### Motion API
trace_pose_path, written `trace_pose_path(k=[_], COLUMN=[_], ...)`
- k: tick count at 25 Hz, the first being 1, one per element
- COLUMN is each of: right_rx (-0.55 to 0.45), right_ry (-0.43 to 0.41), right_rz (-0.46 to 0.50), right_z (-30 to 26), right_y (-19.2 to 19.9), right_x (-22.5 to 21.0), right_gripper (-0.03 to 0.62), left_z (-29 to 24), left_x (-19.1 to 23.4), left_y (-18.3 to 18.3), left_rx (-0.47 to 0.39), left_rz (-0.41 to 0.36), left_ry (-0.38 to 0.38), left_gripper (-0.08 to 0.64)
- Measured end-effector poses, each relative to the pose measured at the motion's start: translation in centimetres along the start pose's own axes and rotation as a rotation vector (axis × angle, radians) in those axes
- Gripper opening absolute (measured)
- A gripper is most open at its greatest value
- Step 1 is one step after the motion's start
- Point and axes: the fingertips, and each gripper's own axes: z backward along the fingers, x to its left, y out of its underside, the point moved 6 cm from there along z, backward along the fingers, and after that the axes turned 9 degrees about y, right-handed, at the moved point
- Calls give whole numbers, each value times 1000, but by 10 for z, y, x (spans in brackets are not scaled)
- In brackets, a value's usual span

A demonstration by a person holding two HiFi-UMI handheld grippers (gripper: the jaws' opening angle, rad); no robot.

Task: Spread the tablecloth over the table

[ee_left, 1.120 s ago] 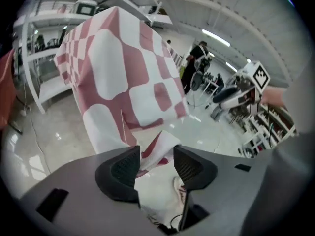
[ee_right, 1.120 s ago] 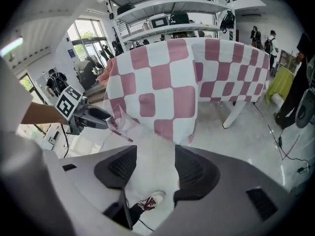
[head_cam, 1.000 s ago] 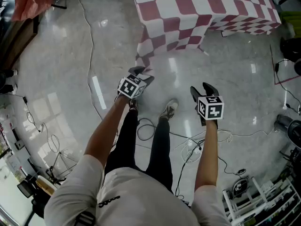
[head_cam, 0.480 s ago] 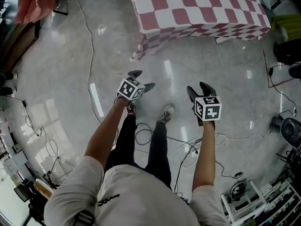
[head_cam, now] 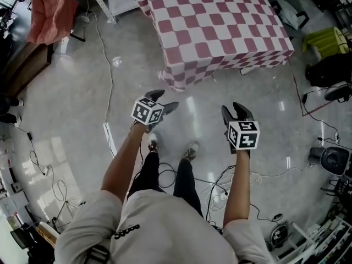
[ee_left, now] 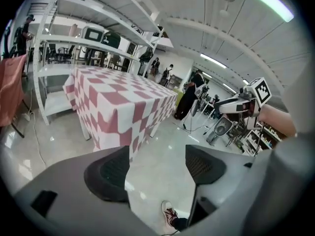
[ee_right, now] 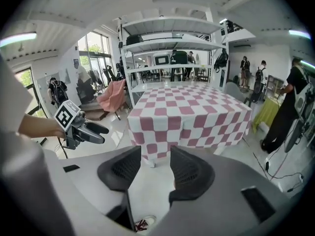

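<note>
Red-white checked tablecloth (head_cam: 214, 29) lies spread flat ahead of my tools, edges hanging. Left gripper (head_cam: 164, 99) has just opened wide and is empty. Right gripper (head_cam: 231, 109) is empty too, jaws apart but just narrowing.

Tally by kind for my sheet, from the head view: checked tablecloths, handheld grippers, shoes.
Checked tablecloth: 1
Grippers: 2 (left gripper, jaws just opened, empty; right gripper, jaws just been closing, empty)
Shoes: 2
Total: 5
</note>
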Motion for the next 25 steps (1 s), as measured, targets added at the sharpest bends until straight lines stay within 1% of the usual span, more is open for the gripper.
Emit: trace_pose_path(k=[1,2,4,8,11,13,15,20,25], right_rx=[-27,-56,-111,-209,-288,-339,-381,-453,-507], right_ry=[4,3,-2,-4,6,25,40,56,89], right_rz=[-3,-8,-12,32,70,84,96,149,192], right_z=[10,19,38,74,102,122,141,171,194], right_y=[-14,-27,-53,-97,-128,-145,-159,-192,-211], right_x=[1,2,5,11,16,20,26,40,49], right_gripper=[204,201,187,166,110,46,23,23,21], left_z=[11,21,43,84,116,137,155,187,206], left_x=[-3,-7,-15,-32,-46,-59,-75,-111,-143], left_y=[-12,-24,-49,-94,-128,-144,-157,-196,-216], left_rx=[-18,-37,-88,-190,-258,-292,-316,-391,-423], left_rz=[-8,-18,-42,-103,-184,-234,-277,-379,-506], left_ry=[-7,-17,-35,-53,-74,-73,-54,-18,-34], left_gripper=[376,353,242,183,95,52,41,34,32])
